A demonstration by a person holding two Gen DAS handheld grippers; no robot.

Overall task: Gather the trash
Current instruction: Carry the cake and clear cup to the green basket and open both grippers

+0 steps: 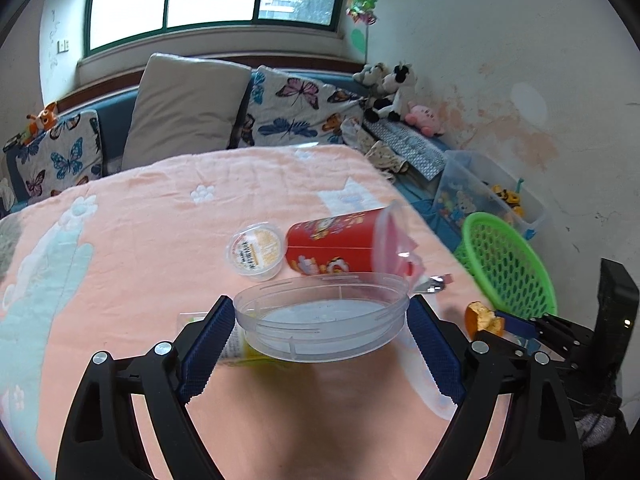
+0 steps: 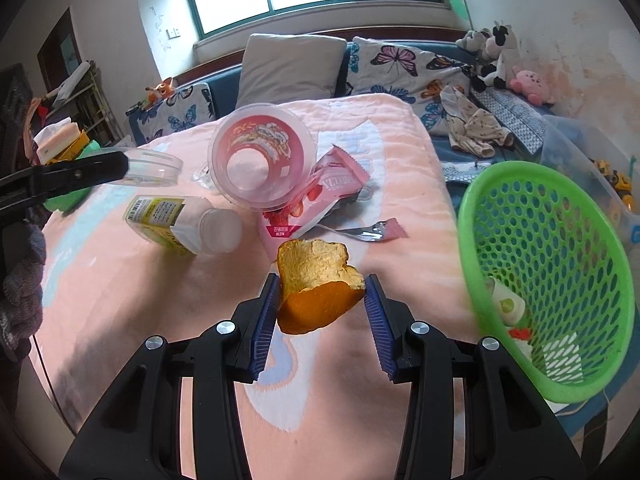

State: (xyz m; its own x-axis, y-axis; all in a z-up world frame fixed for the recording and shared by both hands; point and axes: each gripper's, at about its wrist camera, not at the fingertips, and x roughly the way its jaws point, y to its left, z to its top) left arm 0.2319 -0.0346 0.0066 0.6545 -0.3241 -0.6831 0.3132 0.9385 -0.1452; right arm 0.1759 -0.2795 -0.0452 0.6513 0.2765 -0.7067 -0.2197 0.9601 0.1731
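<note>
My left gripper (image 1: 320, 312) is shut on a clear round plastic lid (image 1: 322, 316), held above the pink blanket (image 1: 160, 240). Just past it lie a red snack cup (image 1: 332, 246) on its side and a small sealed jelly cup (image 1: 256, 250). My right gripper (image 2: 322, 284) is shut on a piece of orange peel (image 2: 316, 292), lifted off the blanket. Ahead of it lie a white bottle with a yellow label (image 2: 180, 220), a pink wrapper (image 2: 320, 196) and a torn foil strip (image 2: 372, 232). The green mesh basket (image 2: 548, 272) stands at the right with some trash inside.
The blanket's right edge drops off beside the basket (image 1: 508, 264). Behind it stands a clear storage box of toys (image 1: 480, 192). Pillows (image 1: 184, 104) and plush toys (image 1: 392, 92) line the far side under the window. Clutter and a rack fill the far left (image 2: 60, 136).
</note>
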